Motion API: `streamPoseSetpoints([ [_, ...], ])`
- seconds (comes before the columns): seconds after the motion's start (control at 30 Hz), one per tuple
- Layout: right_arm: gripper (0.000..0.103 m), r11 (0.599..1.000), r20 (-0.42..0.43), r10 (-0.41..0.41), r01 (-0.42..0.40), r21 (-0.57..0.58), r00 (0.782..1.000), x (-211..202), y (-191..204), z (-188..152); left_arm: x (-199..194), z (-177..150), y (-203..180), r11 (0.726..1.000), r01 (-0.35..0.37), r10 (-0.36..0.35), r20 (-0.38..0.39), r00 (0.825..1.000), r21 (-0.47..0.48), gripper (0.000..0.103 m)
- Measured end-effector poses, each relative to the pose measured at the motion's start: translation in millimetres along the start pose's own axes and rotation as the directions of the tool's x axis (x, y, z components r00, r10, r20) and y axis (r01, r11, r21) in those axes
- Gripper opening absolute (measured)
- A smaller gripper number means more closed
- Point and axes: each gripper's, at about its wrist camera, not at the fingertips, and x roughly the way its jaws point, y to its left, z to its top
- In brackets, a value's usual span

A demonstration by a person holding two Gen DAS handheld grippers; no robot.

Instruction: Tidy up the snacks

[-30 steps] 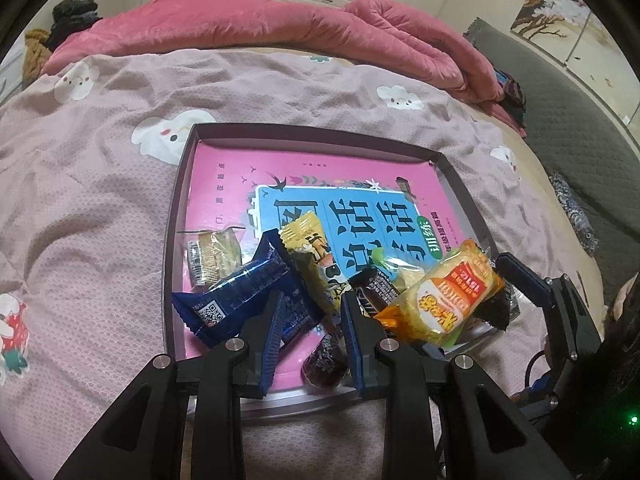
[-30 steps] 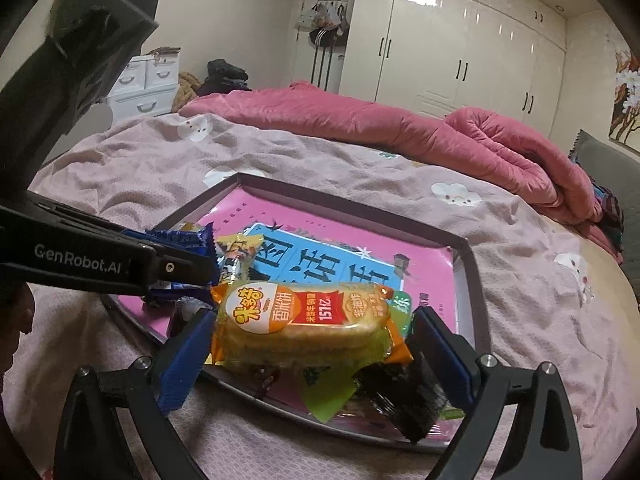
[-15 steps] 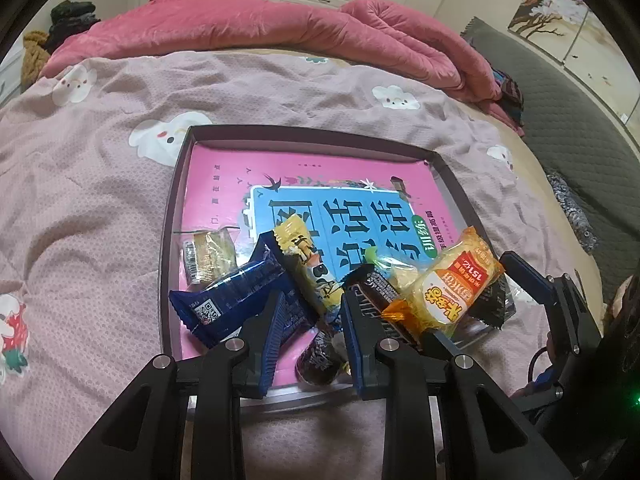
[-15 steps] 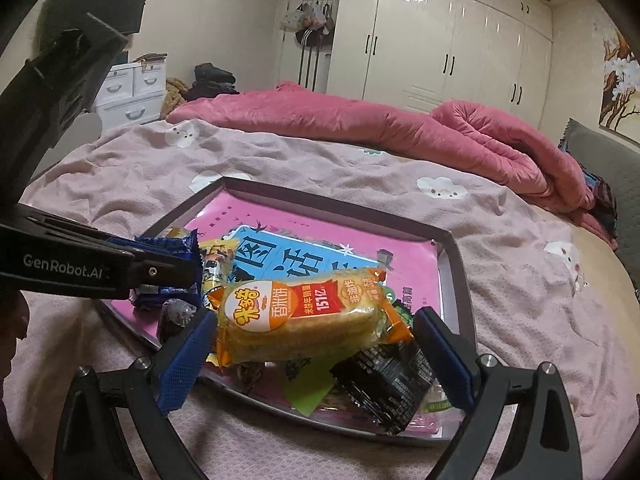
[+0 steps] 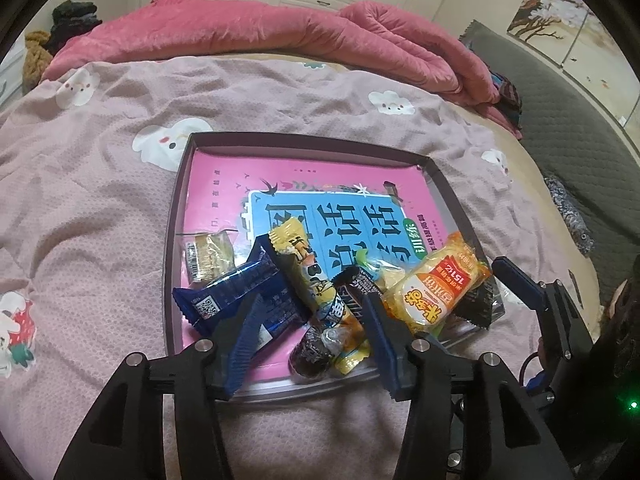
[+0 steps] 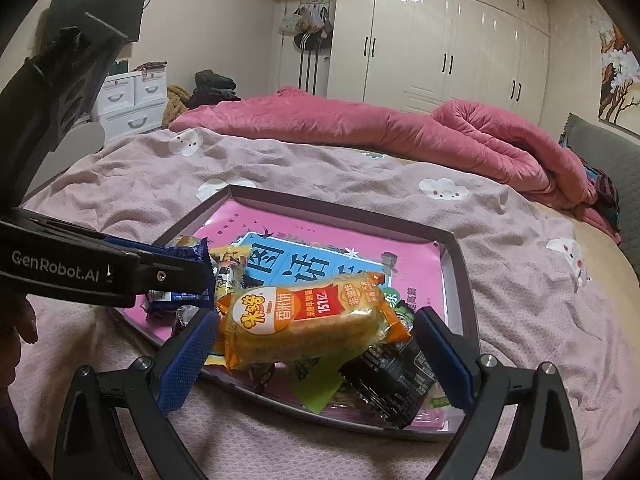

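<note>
In the left wrist view, the left gripper (image 5: 310,334) hangs over the near edge of the tray (image 5: 176,240) on the bed (image 5: 100,168). Its jaws have just been opening and now stand released, wider apart than half a second ago, with a dark round candy (image 5: 310,354) and the lower end of a yellow wrapper (image 5: 316,292) lying loose between them and a blue packet (image 5: 240,296) under the left finger. A small clear-wrapped snack (image 5: 208,254) sits alone toward the tray's left wall. The orange rice cracker pack (image 5: 436,292) lies at the right, over a black packet (image 5: 476,308). In the right wrist view, the right gripper (image 6: 316,356) has its jaws spread on either side of the orange rice cracker pack (image 6: 308,324), which is tilted as before; whether the pads press it cannot be told. The pink book (image 6: 312,252) lines the tray (image 6: 464,280) unchanged.
</note>
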Motion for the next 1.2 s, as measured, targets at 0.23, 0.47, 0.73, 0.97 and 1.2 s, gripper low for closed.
streamPoseSetpoints([
  [0.23,0.098,1.000,0.025,0.003,-0.003,0.022,1.000,-13,-2,3,-12,-2,-1,1.000,-0.011,0.011,0.024,1.000,0.002,0.065],
  [0.47,0.100,0.996,0.045,0.017,-0.021,0.083,0.999,-34,-7,3,-30,-10,-3,0.999,-0.028,0.027,0.054,0.998,0.018,0.075],
  [0.73,0.101,0.987,0.042,0.016,-0.023,0.156,0.999,-49,-18,3,-41,-18,-3,0.999,-0.039,0.038,0.062,0.997,0.016,0.076],
  [0.97,0.101,0.981,0.017,0.038,-0.041,0.190,0.999,-62,-14,-4,-49,-31,-5,0.999,-0.043,0.043,0.059,0.997,0.007,0.076],
  [1.2,0.102,0.976,-0.014,0.061,-0.057,0.212,0.998,-71,-8,-13,-56,-47,-7,0.999,-0.046,0.046,0.042,0.998,0.004,0.079],
])
